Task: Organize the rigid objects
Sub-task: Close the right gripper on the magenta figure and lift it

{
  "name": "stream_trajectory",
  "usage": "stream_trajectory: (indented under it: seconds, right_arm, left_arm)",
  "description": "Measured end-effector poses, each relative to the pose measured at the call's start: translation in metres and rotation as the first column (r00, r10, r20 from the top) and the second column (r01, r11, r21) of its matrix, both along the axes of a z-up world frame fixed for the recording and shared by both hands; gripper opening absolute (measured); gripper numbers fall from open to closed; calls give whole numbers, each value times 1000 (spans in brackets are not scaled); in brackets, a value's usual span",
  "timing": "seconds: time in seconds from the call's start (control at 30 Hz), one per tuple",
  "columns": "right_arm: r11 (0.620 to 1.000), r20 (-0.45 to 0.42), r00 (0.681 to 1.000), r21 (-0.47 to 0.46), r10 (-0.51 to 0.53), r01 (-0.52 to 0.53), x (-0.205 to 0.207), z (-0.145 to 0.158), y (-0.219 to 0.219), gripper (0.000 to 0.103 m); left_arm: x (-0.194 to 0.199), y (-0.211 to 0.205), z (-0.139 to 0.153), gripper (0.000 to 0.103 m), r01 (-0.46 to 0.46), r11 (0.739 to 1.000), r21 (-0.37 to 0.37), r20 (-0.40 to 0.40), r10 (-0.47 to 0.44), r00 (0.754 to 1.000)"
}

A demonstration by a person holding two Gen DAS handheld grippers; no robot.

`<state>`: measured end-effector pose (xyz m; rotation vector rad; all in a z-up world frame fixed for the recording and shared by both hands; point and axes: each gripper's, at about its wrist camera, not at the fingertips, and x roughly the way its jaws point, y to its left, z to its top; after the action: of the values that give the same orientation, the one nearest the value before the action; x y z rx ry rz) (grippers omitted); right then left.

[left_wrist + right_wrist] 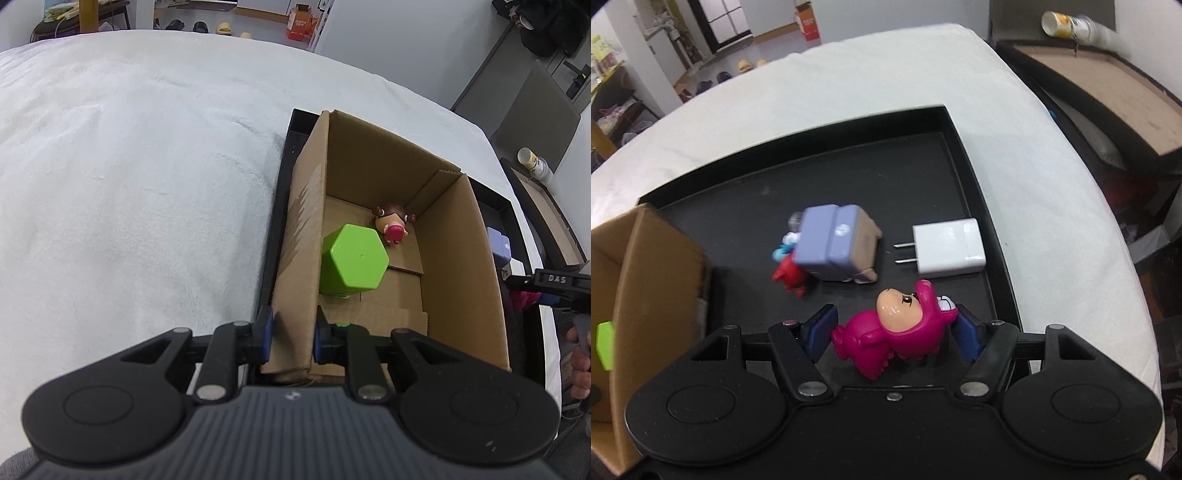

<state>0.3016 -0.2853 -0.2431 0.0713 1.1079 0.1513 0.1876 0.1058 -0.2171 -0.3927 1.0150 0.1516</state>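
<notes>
Pink dinosuit figure is straddled by the right claw, pads apart, near the black tray's right edge; cardboard box lies leftward, its wall clamped by the left claw.

Left tool: black linkage arms with silver rivets, blue pads on its fingers, two round black discs flanking a ribbed grey body. Right tool: all black, same discs and rivets, dark blue pads. Bare fingers of the right hand at the left view's edge
</notes>
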Motion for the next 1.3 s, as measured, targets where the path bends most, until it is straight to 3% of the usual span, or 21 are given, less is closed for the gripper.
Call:
stream_trajectory:
  seconds: [0.63, 1.3]
  right_arm:
    - [995, 100, 991, 34, 93, -97, -18, 55, 41, 66]
    - [981, 146, 973, 52, 180, -189, -31, 89, 98, 66]
  left_arm:
    - [-6, 0, 6, 19, -1, 1000, -9, 26, 1, 1000]
    - [-12, 4, 7, 18, 8, 999, -31, 53, -6, 999]
